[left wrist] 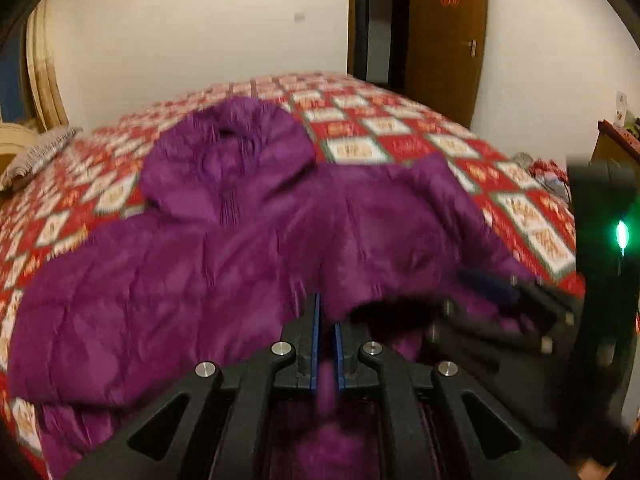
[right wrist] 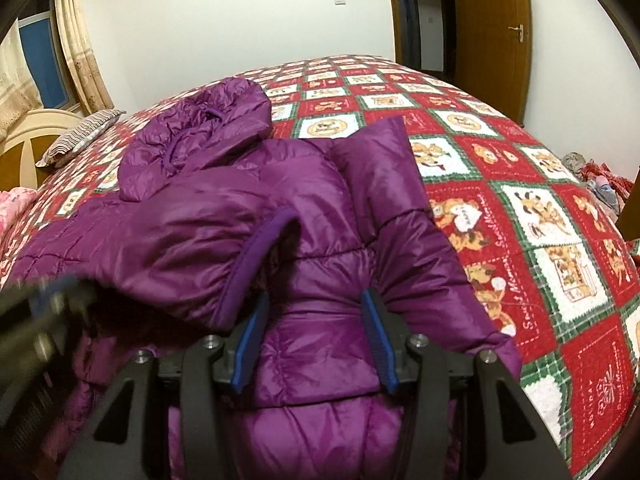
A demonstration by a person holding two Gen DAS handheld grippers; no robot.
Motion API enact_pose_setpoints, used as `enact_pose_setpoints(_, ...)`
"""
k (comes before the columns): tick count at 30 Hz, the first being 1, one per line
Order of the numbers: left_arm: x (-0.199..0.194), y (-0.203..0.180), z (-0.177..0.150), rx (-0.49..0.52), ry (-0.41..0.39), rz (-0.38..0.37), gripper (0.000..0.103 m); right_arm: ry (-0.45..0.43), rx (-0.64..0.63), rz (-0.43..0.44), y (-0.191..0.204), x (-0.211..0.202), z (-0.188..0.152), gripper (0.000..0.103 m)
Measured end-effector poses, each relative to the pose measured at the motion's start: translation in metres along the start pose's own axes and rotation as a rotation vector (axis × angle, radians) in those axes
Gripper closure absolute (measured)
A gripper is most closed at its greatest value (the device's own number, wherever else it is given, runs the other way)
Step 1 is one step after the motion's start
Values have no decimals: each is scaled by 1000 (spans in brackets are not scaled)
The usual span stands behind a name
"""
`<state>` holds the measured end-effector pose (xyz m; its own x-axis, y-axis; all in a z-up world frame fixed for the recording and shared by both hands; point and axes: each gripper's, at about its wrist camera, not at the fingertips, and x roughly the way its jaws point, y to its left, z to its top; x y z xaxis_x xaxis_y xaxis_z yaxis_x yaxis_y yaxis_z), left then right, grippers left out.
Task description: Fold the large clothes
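Note:
A large purple hooded puffer jacket (left wrist: pixel 200 260) (right wrist: pixel 192 232) lies spread on the bed, hood (right wrist: pixel 200 120) toward the far wall. In the left wrist view my left gripper (left wrist: pixel 327 312) is shut on a thin pinch of the jacket's purple fabric, which hangs down between the blue pads. In the right wrist view my right gripper (right wrist: pixel 316 296) clamps a thick padded fold of the jacket between its blue pads (right wrist: pixel 380 344), and the cloth puckers around them. A sleeve with a darker cuff (right wrist: pixel 256 256) lies folded across the body, just left of that gripper. The left gripper (right wrist: pixel 48 308) appears blurred at the left edge.
The bed carries a red, green and white checked cover (right wrist: pixel 520 200). A striped pillow (right wrist: pixel 80 136) lies by the cream headboard (right wrist: pixel 36 132) at far left. A wooden door (right wrist: pixel 492 20) stands beyond the bed. Loose cloth clutter (right wrist: pixel 600 184) sits past the bed's right edge.

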<state>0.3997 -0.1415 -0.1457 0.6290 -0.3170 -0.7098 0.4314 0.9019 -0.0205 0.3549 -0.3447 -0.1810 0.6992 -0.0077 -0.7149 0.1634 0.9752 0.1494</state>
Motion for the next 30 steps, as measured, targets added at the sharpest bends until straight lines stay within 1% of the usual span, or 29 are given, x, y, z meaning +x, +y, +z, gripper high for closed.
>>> enact_pose_setpoints(2,-5,6,-8,-11,43,-28,97,6,3,6,-1,1,1,50)
enact_pose_setpoints(4,-14,16,-13,-14,70,-39,97,15,2,7,0,-2,2,49)
enact_pose_setpoints(7,-33,34,-19,15,102,-3,97,47,-70,-16,3,-19,-1,48)
enact_pose_setpoints(8,-40,41,-22,27,96,4,97,38,-94,-35,3,-26,-3,48)
enact_pose_setpoints(9,-43,47,-23,32,90,4,97,7,-119,-63,2,-41,-5,48)
enact_pose_setpoints(11,-50,65,-19,26,70,22,97,-46,-125,-66,-1,-61,-2,48)
enact_pose_setpoints(13,-51,86,-9,-18,55,74,97,-95,-118,-60,-1,-77,8,47)
enact_pose_setpoints(15,-47,111,3,-100,48,129,97,-133,-103,-28,6,-86,29,47)
enact_pose_setpoints(16,-43,127,10,-163,53,155,97,-138,-107,-10,12,-86,38,47)
enact_pose_setpoints(18,-35,147,19,-231,55,197,97,-132,-129,20,29,-78,53,48)
enact_pose_setpoints(19,-29,158,22,-259,62,231,97,-115,-138,43,39,-68,61,48)
enact_pose_setpoints(22,-12,174,29,-282,70,286,97,-44,-135,54,52,-35,66,53)
enact_pose_setpoints(23,-6,181,29,-294,69,314,97,-6,-135,46,54,-19,65,56)
enact_pose_setpoints(25,6,195,24,-317,76,363,97,55,-125,28,52,3,56,57)
enact_pose_setpoints(27,19,204,15,-327,91,389,97,118,-97,31,42,21,46,57)
enact_pose_setpoints(28,27,207,9,-320,99,399,97,133,-92,32,40,25,43,57)
enact_pose_setpoints(30,34,204,2,-274,86,414,97,121,-103,46,35,24,37,57)
